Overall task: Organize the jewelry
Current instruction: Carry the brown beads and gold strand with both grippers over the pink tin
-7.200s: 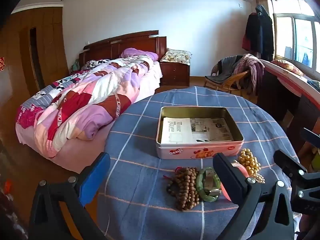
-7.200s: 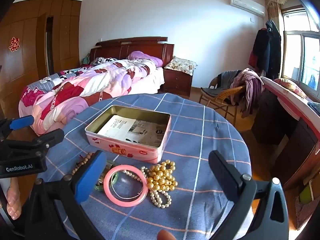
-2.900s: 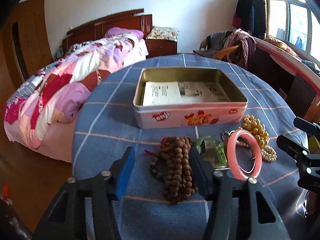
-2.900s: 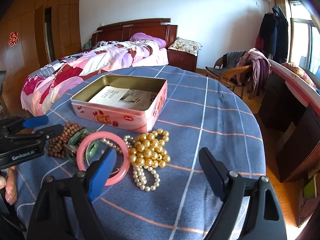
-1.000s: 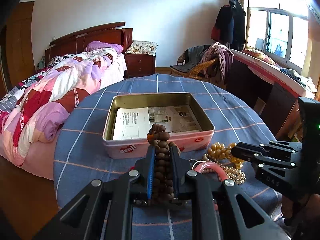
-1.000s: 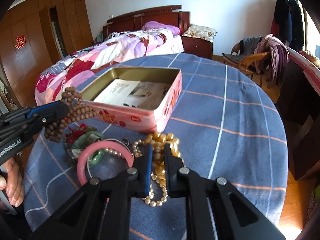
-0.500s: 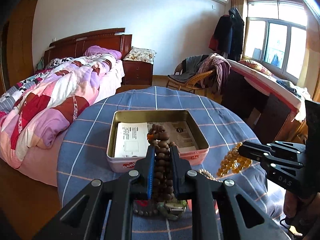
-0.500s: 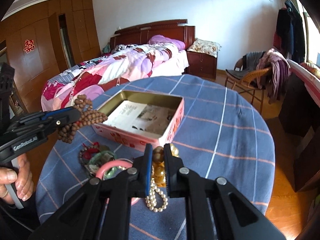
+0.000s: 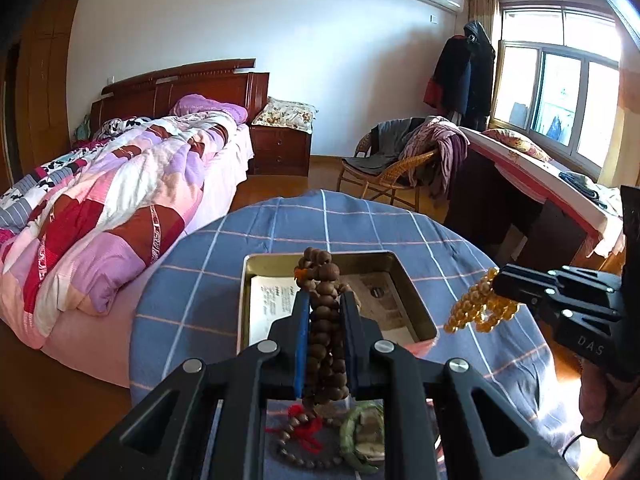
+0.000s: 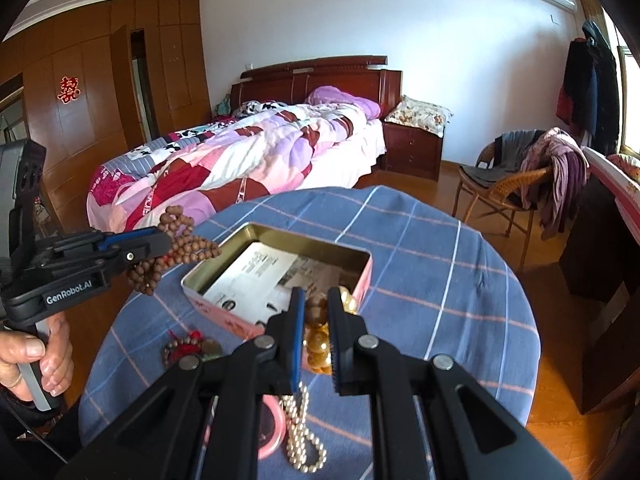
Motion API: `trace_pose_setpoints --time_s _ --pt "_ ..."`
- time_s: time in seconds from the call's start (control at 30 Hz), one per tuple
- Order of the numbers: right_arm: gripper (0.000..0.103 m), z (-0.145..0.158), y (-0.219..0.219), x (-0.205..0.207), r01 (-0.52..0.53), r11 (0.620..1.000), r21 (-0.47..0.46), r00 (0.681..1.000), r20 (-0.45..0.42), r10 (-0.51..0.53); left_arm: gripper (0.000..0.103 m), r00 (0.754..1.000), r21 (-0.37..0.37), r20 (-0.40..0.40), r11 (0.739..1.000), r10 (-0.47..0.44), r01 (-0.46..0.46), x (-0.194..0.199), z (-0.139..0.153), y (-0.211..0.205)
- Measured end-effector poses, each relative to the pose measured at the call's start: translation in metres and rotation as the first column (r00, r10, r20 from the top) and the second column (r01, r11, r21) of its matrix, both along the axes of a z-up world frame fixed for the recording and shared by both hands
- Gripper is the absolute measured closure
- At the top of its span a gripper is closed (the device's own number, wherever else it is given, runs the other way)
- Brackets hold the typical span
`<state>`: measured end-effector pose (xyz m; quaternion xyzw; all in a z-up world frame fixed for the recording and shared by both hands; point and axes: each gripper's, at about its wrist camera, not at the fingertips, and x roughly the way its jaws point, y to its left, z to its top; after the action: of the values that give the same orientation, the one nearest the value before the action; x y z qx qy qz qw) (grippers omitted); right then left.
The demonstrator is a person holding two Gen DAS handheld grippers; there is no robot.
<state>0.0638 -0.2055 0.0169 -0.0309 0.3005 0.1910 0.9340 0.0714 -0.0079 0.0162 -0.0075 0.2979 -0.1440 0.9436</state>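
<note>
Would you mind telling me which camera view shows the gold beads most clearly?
The left wrist view: the gold beads hang in the open, side-on, from the right tongs beside the tin. In the right wrist view the gold beads sit between the tongs' own fingers, which cover most of them.

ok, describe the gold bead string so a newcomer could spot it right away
Start at the round table with the blue checked cloth, then the open pink tin in its middle. The gold bead string hangs in the air just right of the tin, clamped in the right gripper; it is shiny amber-gold, unlike the dull brown wooden beads.
</note>
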Motion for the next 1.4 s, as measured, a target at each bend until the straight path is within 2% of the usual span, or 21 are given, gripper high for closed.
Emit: trace_pose_setpoints --time_s 0.2,0.5,0.77,1.4 --pt "0.09 0.004 0.007 0.017 -0.015 1.0 -0.019 1.0 0.004 0.015 0.088 1.0 0.016 -0.014 1.0 0.004 -0.004 0.018 -0.003 0.002" --pt "0.09 -0.006 0.023 0.048 -0.039 0.999 -0.026 0.999 -0.021 0.039 0.088 0.999 0.05 -0.036 0.999 0.016 -0.014 0.048 -0.016 -0.002" --pt "0.09 -0.016 0.032 0.067 -0.03 0.999 -0.046 0.999 -0.042 0.028 0.088 0.999 0.067 -0.039 0.997 0.028 -0.026 0.068 -0.02 -0.006" --pt "0.09 -0.049 0.044 0.098 -0.015 0.997 -0.073 0.993 -0.114 0.007 0.088 0.995 0.109 -0.099 0.994 0.034 -0.023 0.103 -0.053 -0.017"
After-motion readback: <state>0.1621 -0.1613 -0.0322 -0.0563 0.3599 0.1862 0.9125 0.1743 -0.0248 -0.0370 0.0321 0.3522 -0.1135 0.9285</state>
